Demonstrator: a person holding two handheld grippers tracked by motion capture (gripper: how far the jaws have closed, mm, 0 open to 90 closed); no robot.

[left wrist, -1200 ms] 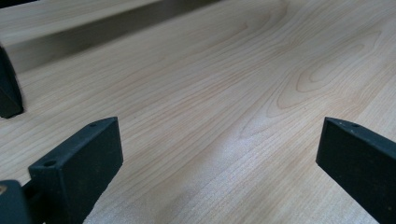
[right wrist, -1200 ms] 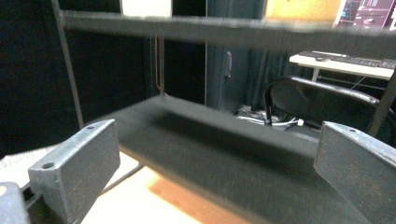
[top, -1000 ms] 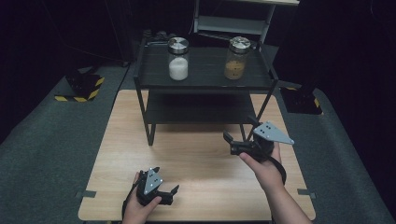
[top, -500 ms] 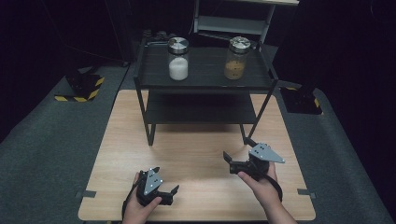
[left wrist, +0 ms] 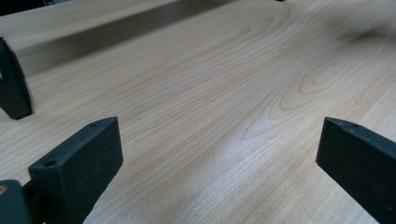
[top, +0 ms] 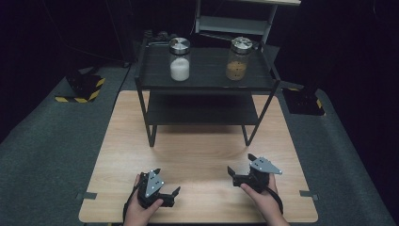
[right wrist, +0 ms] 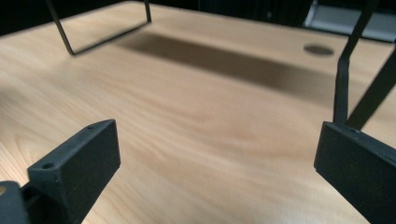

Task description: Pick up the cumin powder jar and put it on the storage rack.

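Nearest us, our left gripper (top: 165, 192) and right gripper (top: 241, 173) rest low over the wooden table (top: 197, 155), jaws spread, empty. Far off, on the black rack (top: 207, 77), two jars (top: 179, 59) look glassy, slippery, fragile; we'd grip mid-body.

Pale wood desk (top: 197, 155) lay bare between both sets of jaws, black two-tier shelf (top: 204, 82) stood beyond them, white-filled jar (top: 179, 59) and brown-filled jar (top: 238, 58) on its top tier
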